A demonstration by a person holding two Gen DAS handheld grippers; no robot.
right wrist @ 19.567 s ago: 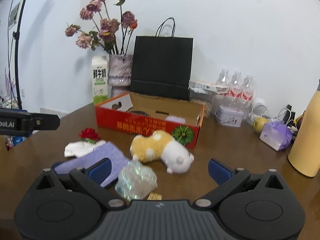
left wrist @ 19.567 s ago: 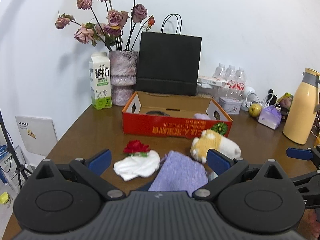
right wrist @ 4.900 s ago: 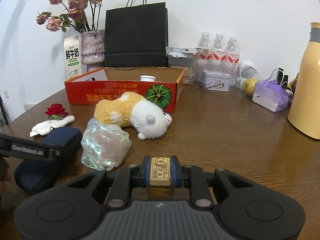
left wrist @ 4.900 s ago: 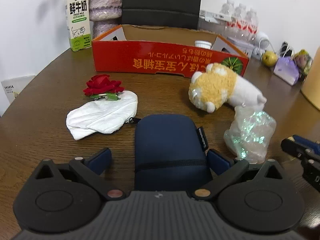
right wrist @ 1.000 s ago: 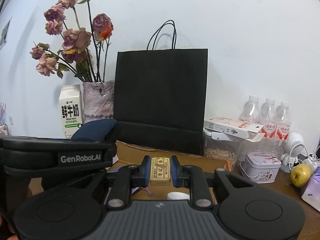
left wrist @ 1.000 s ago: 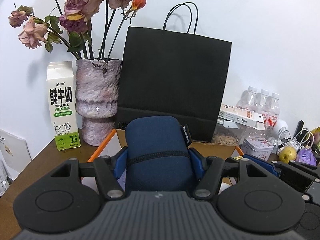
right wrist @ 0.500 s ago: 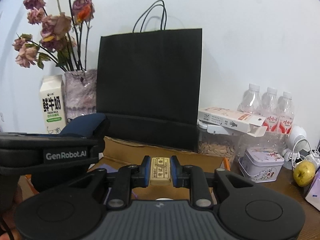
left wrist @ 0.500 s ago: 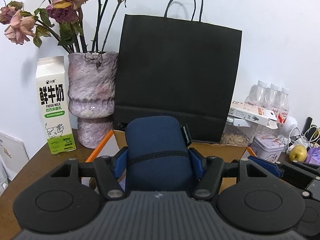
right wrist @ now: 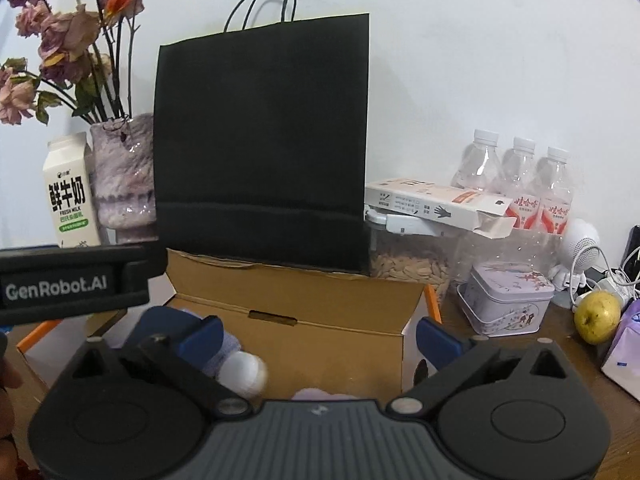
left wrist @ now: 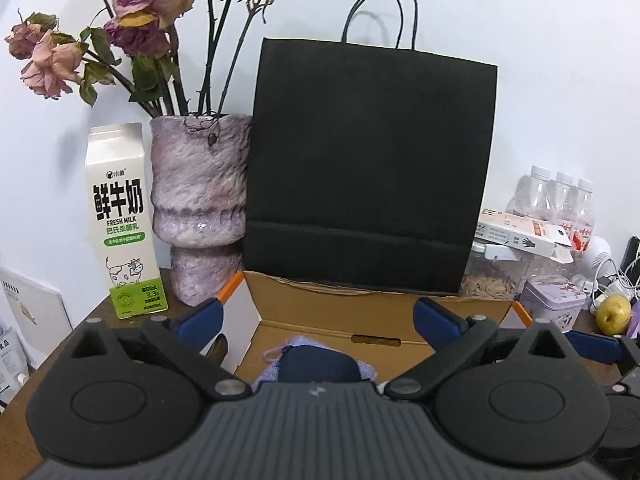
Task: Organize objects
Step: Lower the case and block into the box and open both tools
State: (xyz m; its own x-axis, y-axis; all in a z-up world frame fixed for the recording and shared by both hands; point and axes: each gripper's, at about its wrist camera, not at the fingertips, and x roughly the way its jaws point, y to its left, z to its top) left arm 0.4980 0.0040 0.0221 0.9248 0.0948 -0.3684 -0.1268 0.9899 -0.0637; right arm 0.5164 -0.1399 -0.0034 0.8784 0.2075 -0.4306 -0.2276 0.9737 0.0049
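Opening over the cardboard box (left wrist: 340, 312), both grippers' fingers (left wrist: 198, 318) empty, navy pouch (left wrist: 316, 364) released inside

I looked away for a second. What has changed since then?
Both grippers let go. The left gripper opened and the navy pouch now lies in the cardboard box. The right gripper opened too; its small tan block is gone from view. Black bag, vase and milk carton stayed put.

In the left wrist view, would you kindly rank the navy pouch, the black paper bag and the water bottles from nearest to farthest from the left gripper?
1. navy pouch: just below the opening left gripper, in the box.
2. black paper bag: upright behind the box, straight ahead.
3. water bottles: far right, by the wall.
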